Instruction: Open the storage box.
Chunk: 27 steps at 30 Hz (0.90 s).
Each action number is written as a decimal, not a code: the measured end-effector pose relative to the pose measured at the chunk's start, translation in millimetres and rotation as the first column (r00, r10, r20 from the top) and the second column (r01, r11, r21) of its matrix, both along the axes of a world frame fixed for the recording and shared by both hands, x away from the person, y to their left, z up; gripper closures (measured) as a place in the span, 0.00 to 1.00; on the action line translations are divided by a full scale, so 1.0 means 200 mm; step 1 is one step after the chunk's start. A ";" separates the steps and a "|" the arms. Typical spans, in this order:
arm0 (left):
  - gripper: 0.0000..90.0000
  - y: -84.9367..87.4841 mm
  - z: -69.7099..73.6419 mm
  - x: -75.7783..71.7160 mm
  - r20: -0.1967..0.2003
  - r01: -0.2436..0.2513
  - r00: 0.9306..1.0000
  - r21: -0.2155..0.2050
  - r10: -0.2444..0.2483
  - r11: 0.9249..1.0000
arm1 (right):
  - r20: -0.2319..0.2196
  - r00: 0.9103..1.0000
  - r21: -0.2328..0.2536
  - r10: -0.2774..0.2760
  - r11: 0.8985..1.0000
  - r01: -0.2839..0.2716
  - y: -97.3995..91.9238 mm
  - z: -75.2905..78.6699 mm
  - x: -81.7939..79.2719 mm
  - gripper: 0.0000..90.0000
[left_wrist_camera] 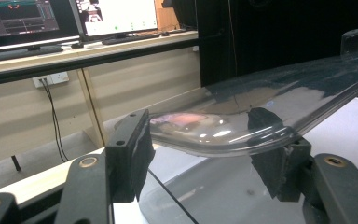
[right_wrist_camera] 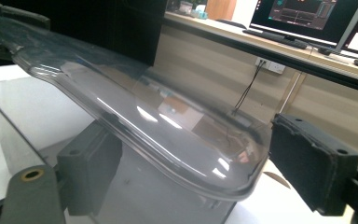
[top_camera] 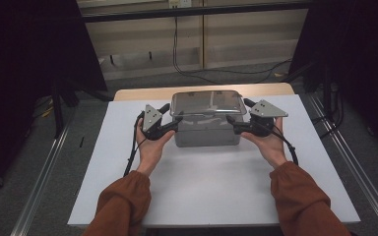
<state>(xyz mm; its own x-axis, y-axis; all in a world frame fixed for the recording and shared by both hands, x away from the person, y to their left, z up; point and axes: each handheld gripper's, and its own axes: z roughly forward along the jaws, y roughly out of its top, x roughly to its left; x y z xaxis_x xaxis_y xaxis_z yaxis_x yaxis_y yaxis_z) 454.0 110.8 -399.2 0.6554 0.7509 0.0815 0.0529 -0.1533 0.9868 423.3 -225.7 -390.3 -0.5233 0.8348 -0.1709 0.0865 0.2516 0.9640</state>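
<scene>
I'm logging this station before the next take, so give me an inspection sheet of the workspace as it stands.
Surface: white table top, bare around the box.
Job's things: grey plastic box at the table's far middle; clear lid over it, one end raised off the rim in both gripper views.
Clutter: nothing seen.
Grippers: left gripper at the lid's left end, jaws either side of the lid's edge, contact unclear; right gripper at the right end, one jaw under the lid, the other clear of it.
Cables: a black cable trails from each gripper; more hang on the far wall.
Surroundings: wooden bench with monitors, dark curtains.
</scene>
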 end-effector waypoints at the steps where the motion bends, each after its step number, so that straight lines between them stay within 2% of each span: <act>1: 0.44 0.00 0.00 0.00 0.000 -0.001 1.000 -0.003 0.001 1.000 | 0.001 1.000 0.004 0.000 1.000 0.000 0.00 0.00 0.00 0.20; 5: 0.44 0.00 0.01 0.02 0.009 -0.012 1.000 0.002 0.012 1.000 | 0.017 1.000 0.007 -0.002 1.000 0.002 -0.01 0.01 0.01 0.22; 9: 0.38 0.01 0.02 0.04 0.009 -0.017 1.000 -0.003 0.017 1.000 | 0.021 1.000 0.015 -0.001 1.000 0.001 -0.02 0.01 0.01 0.27; 10: 0.38 0.01 0.02 0.05 0.011 -0.012 1.000 0.008 0.012 1.000 | 0.021 1.000 0.017 -0.001 1.000 0.001 -0.02 0.01 0.01 0.27; 13: 0.37 0.01 0.03 0.05 0.012 -0.010 1.000 0.006 0.010 1.000 | 0.022 1.000 0.035 -0.001 0.999 0.000 -0.02 0.01 0.02 0.30; 18: 0.36 0.01 0.05 0.06 0.015 -0.013 1.000 -0.017 0.013 1.000 | 0.019 1.000 0.049 0.012 0.999 -0.013 -0.03 0.04 0.04 0.37; 25: 0.36 0.00 0.08 0.08 0.034 -0.005 0.999 0.014 0.004 1.000 | 0.029 0.999 0.065 0.014 0.998 -0.016 -0.03 0.06 0.05 0.42; 27: 0.36 0.00 0.08 0.09 0.027 -0.005 1.000 0.000 0.005 1.000 | 0.029 1.000 0.081 0.006 0.997 -0.008 -0.04 0.06 0.06 0.44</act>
<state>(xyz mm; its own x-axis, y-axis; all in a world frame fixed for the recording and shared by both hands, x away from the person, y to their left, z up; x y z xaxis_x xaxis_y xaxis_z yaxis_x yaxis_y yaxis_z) 471.2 111.0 -383.7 0.6491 0.7542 0.0994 0.0269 -0.1533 0.9878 436.3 -234.5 -378.3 -0.5248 0.8431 -0.1178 0.0571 0.1729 0.9833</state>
